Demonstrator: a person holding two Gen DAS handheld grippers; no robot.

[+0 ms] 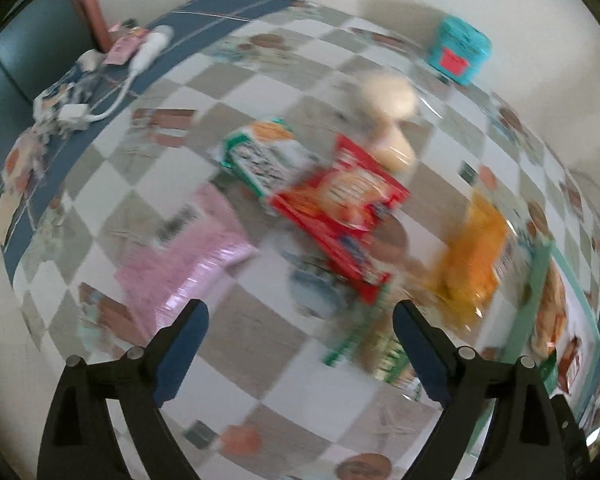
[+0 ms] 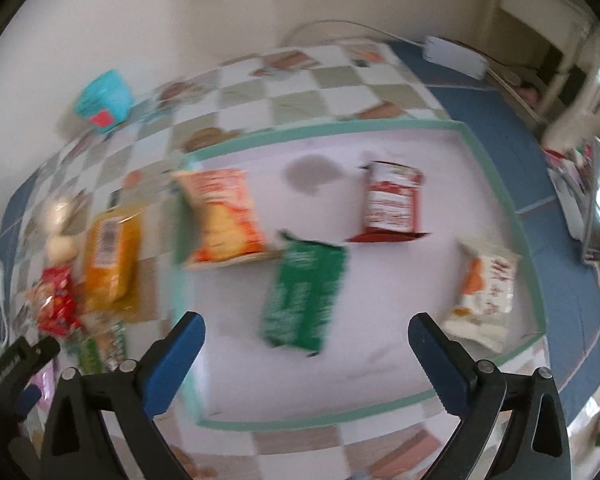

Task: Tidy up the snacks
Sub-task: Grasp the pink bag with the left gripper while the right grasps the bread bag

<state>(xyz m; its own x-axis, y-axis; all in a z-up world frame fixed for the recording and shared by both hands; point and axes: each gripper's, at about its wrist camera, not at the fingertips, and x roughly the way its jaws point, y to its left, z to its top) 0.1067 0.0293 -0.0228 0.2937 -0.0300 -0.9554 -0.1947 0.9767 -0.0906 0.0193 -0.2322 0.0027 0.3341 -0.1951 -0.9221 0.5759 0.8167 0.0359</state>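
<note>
Both views are blurred by motion. My left gripper (image 1: 300, 316) is open above the checked tablecloth with nothing between its fingers. Ahead of it lie a red snack bag (image 1: 340, 212), a green-and-white bag (image 1: 260, 156), a pink packet (image 1: 184, 260) and a yellow bag (image 1: 474, 256). My right gripper (image 2: 306, 328) is open and empty over a white tray with a mint rim (image 2: 500, 184). In the tray lie a green bag (image 2: 306, 296), an orange chip bag (image 2: 224, 216), a dark red packet (image 2: 392, 204) and a white-and-orange bag (image 2: 486, 296).
A teal box (image 1: 460, 50) stands at the table's far edge by the wall. White cables and a charger (image 1: 100, 92) lie on the blue cloth at the left. A white power strip (image 2: 454, 56) sits beyond the tray. The other gripper (image 2: 16, 364) shows at lower left.
</note>
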